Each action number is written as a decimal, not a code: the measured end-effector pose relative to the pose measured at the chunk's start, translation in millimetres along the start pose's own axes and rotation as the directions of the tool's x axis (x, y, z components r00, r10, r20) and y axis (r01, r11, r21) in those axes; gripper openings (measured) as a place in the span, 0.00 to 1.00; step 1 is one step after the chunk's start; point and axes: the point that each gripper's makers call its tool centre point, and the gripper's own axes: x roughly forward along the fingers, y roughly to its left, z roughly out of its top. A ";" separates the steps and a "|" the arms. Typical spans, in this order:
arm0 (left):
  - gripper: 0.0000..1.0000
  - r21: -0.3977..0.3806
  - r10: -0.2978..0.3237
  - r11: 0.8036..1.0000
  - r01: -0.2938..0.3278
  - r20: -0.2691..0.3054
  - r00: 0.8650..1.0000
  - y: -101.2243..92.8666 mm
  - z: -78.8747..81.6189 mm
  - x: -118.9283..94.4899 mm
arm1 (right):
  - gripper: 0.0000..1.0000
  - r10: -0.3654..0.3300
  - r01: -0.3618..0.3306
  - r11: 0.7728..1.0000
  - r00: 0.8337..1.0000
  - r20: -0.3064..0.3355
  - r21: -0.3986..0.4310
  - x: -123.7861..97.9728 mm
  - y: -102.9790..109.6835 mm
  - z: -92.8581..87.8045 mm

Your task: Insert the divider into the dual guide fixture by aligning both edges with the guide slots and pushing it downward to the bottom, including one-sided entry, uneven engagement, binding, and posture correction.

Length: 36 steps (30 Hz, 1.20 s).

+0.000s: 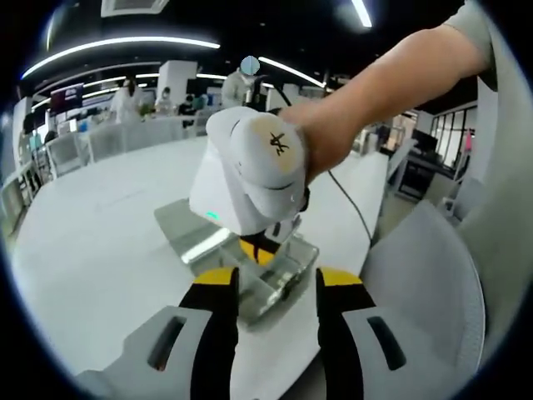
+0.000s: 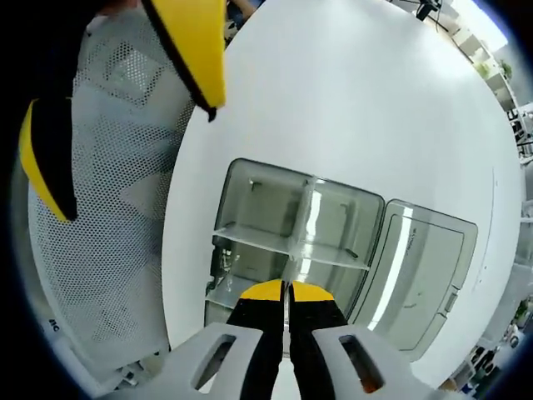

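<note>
One big round white table (image 2: 375, 108) takes up most of the room in front of the person, and beside its edge stands one chair with a white mesh back (image 2: 100, 217). On the table sits one clear box, the guide fixture (image 2: 250, 196), with its hinged lid (image 2: 425, 275) lying open flat next to it. Inside the box there is one clear wall running across it already, and one more clear plate, the divider (image 2: 301, 229), standing on edge at right angles to that wall.

There are two grippers. The right gripper (image 2: 288, 289) points straight down over the box, its yellow-tipped jaws pressed nearly together with the divider's top edge pinched between them. From the left gripper view its white body (image 1: 250, 171) blocks much of the box, with a hand and bare forearm (image 1: 375, 92) behind it and a black cable trailing off over the table. A black scrawled mark sits on the round end of that body; I cannot read it as letters.

The left gripper (image 1: 276, 287) hovers near the box's near corner, jaws spread wide apart and holding nothing.

Further back are white partitions and several people in white.
</note>
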 end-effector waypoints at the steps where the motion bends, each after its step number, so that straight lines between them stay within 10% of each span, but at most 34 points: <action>1: 0.35 0.000 0.000 1.000 0.000 0.001 1.000 0.2 0.0 0.0 | 0.00 0.004 -0.004 1.000 1.000 0.000 0.006 -0.1 -0.1 -0.1; 36: 0.35 0.007 0.008 1.000 -0.008 -0.002 1.000 -3.8 -0.1 -6.9 | 0.00 0.127 -0.124 0.987 0.992 -0.021 0.104 -7.0 7.9 2.2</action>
